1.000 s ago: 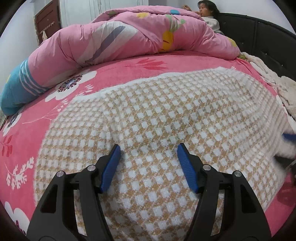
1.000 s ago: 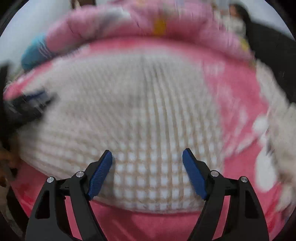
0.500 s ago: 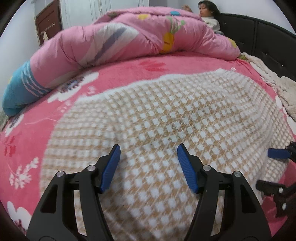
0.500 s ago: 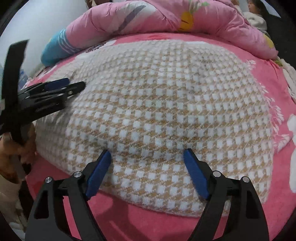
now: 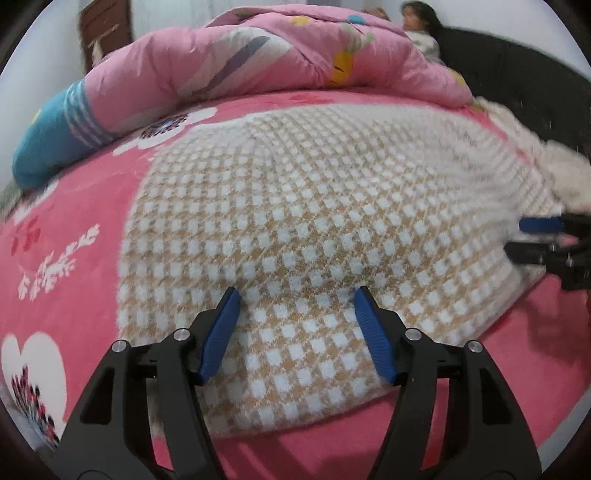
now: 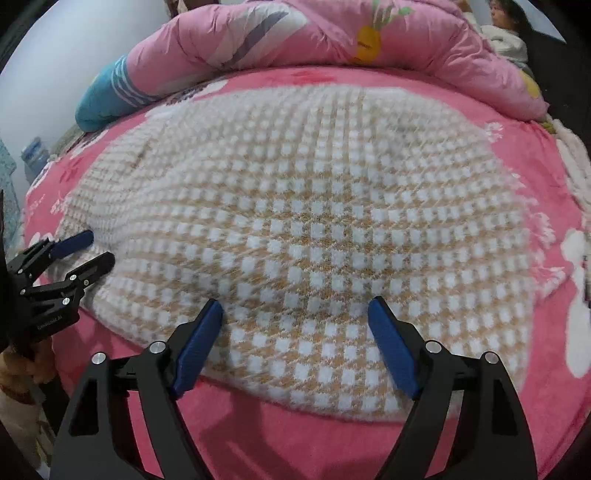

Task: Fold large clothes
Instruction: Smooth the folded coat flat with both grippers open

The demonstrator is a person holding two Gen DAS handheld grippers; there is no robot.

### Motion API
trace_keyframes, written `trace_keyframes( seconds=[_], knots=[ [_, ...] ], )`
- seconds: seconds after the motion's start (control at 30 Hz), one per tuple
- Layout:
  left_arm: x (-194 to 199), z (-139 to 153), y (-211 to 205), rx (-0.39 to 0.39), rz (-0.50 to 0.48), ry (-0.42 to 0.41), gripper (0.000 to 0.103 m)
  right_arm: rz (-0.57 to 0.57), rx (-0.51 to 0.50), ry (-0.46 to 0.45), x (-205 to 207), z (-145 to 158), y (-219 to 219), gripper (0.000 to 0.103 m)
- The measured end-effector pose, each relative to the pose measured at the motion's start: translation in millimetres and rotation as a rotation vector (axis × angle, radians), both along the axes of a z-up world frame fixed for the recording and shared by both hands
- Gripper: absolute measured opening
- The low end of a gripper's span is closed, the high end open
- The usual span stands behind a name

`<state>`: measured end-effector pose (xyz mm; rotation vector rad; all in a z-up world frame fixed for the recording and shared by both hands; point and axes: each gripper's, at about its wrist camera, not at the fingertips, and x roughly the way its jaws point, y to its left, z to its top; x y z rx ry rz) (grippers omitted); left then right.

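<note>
Checked knit garment (image 5: 295, 229) lies spread flat on the pink bed (image 5: 74, 295).

A home bedroom is showing here; a pink floral bedsheet (image 6: 524, 155) is covering a wide bed; a bulky pink quilt (image 5: 258, 59) is lying heaped across its far side; a dark padded headboard (image 5: 517, 81) is standing behind; a person (image 6: 506, 26) is resting there.
</note>
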<state>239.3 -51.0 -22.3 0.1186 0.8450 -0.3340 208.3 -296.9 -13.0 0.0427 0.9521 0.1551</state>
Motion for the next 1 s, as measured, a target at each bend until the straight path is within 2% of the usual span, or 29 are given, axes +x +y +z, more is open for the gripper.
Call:
trace_keyframes(
  seconds=[0.07,0.13,0.17,0.27,0.33,0.4,0.43,0.47,0.53,0.6,0.73,0.8,0.9,0.97,1.0],
  knots=[
    [-9,6,10,-0.028,0.024,-0.009,0.062,0.017,-0.006,-0.029,-7,9,7,0.079],
    [-10,-2,16,-0.001,0.054,0.013,0.062,0.067,-0.044,-0.057,-14,11,27,0.079],
    [-8,-13,19,0.008,0.071,0.038,0.062,0.074,-0.05,-0.041,-11,5,30,0.079],
    [-8,-19,24,-0.039,0.07,0.022,0.063,0.066,-0.016,0.034,4,-25,30,0.082],
    [-12,-14,28,-0.08,0.094,0.035,0.062,0.033,0.054,0.046,2,-13,17,0.082],
    [-23,-1,34,-0.12,0.103,0.024,0.063,0.001,0.06,-0.01,-13,6,3,0.082],
    [-30,2,34,-0.121,0.106,0.013,0.066,-0.024,0.05,-0.037,-21,13,-5,0.082],
    [-34,2,35,-0.11,0.112,0.01,0.073,-0.058,0.036,-0.049,-26,15,-15,0.082],
    [-39,-8,34,-0.085,0.122,0.033,0.074,-0.166,0.014,0.0,-26,-2,-45,0.083],
    [-38,-14,30,-0.066,0.138,0.032,0.075,-0.169,0.076,0.064,-24,-26,-61,0.083],
    [-54,2,29,-0.091,0.161,0.022,0.075,-0.129,0.064,0.001,-49,-3,-48,0.083],
    [-70,13,28,-0.08,0.16,-0.013,0.085,-0.106,0.057,-0.044,-67,9,-40,0.083],
    [-103,34,24,-0.078,0.164,-0.065,0.091,-0.075,0.032,-0.098,-97,20,-27,0.084],
    [-120,41,22,-0.102,0.164,-0.059,0.093,-0.058,0.022,-0.133,-117,28,-12,0.092],
    [-126,44,22,-0.108,0.164,-0.058,0.093,-0.057,0.02,-0.154,-124,29,-8,0.093]
  ],
)
